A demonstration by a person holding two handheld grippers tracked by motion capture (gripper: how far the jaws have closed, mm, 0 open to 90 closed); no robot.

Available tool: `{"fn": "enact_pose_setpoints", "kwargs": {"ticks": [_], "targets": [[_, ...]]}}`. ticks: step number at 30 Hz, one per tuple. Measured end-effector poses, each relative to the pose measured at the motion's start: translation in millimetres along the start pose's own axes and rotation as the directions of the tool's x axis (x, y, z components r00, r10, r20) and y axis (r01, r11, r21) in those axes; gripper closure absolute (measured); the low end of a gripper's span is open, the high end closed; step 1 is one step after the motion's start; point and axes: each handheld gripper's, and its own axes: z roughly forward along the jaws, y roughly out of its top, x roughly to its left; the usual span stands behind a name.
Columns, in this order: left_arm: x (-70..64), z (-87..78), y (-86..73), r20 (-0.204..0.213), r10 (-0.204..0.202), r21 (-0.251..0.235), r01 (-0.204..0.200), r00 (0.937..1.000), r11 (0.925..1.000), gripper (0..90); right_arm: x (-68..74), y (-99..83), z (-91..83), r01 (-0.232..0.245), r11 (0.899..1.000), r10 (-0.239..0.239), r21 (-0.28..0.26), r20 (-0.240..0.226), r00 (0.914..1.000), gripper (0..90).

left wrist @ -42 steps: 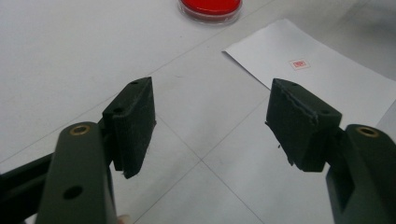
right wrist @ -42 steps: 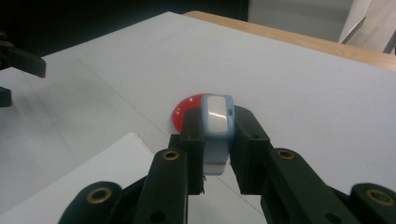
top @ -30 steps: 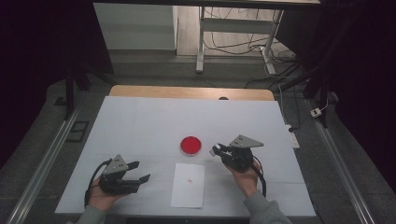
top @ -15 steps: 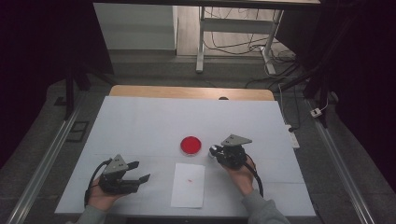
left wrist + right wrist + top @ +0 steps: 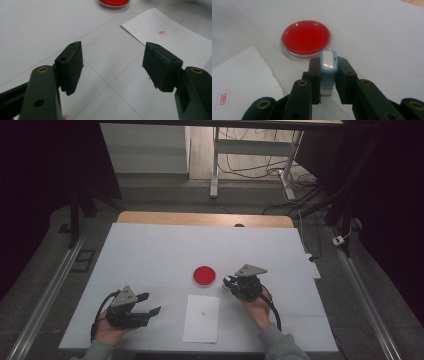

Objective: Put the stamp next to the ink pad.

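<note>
Stamp: your right gripper [image 5: 327, 82] pinches the stamp [image 5: 328, 68], a small blue and white block, between its 2 jaws, just short of the ink pad.
Stamp position: it is held over the bench [image 5: 150, 250], near the pad's rim on your side, beside the paper's far right corner; you cannot tell from these views whether its base touches the bench.
Right gripper: in the high view your right gripper [image 5: 234, 282] sits just right of the pad, its jaws pointing left toward the pad.
Ink pad: the round red pad [image 5: 306, 37] sits in a clear dish on the bench, just past the paper's far edge.
Paper: the white sheet [image 5: 201, 318] lies flat between your 2 hands, with 1 small red stamp mark [image 5: 222, 97] printed on it.
Left gripper: your left gripper [image 5: 112, 67] has its jaws spread wide, holding nothing, low over the bench left of the paper.
Left gripper position: in the high view your left gripper [image 5: 150, 303] is well apart from the pad, jaws pointing right toward the sheet.
Bench: white cover with faint crease lines, a wooden strip along the far edge.
</note>
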Motion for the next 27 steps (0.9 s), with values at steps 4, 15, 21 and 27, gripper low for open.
{"fn": "enact_pose_setpoints", "kwargs": {"ticks": [4, 15, 21, 27], "targets": [[0.1, 0.1, -0.1, 0.000, 0.001, 0.001, -0.001, 1.0000, 1.0000, 33.1, -0.1, -0.4, 0.6, -0.003, 1.000, 0.003, 0.000, 0.005, 1.0000, 66.8], [1.5, 1.4, -1.5, 0.000, -0.005, 0.004, 0.005, 1.0000, 1.0000, 33.1, -1.7, 2.2, -12.5, -0.023, 0.998, 0.023, -0.057, -0.010, 0.9997, 48.2], [1.8, 1.3, -1.7, -0.001, -0.005, 0.005, 0.005, 1.0000, 1.0000, 33.1, -0.1, 1.7, -20.0, -0.011, 0.996, 0.011, -0.087, -0.009, 0.9999, 45.9], [1.8, 1.5, -2.0, -0.003, -0.006, 0.006, 0.006, 1.0000, 1.0000, 33.1, -0.5, -0.8, -31.9, -0.003, 0.995, 0.004, -0.099, 0.004, 1.0000, 45.7]]}}
